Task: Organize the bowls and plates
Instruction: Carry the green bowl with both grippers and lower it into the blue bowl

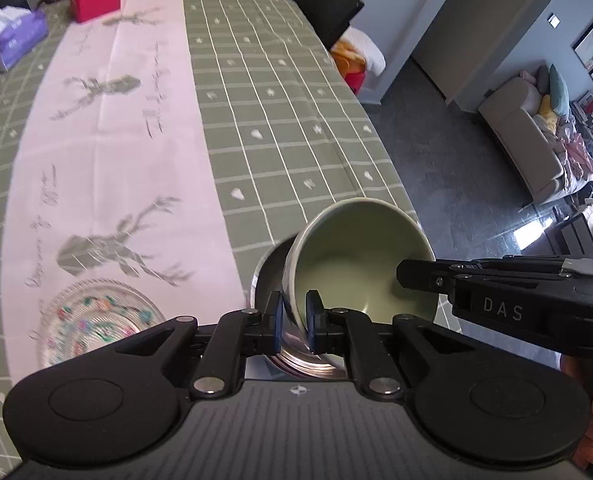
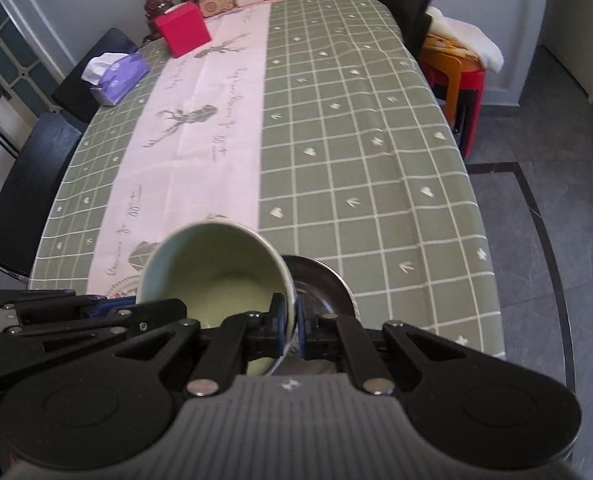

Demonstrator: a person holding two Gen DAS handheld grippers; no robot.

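Left gripper (image 1: 295,320) low at center of the left wrist frame, clamped tight on the near wall of the pale green bowl (image 1: 360,256), 1 pad outside, 1 inside. Right gripper (image 2: 290,326) low at center of its own frame, pinching the same bowl's rim from the opposite side. Bowl tilted, mouth toward both cameras, carried by 2 grippers at once above the near end of the table. Steel bowl (image 1: 268,276) tucked just behind and under the green one, showing left of it in the left wrist frame, right of it in the right wrist frame; whether touching, can't tell. Patterned glass plate (image 1: 96,316) flat on the pink runner (image 1: 108,152), lower left of the left wrist frame. Far end: red box (image 2: 182,32) and purple tissue pack (image 2: 118,74), upper left, on the green checked tablecloth (image 2: 356,128).
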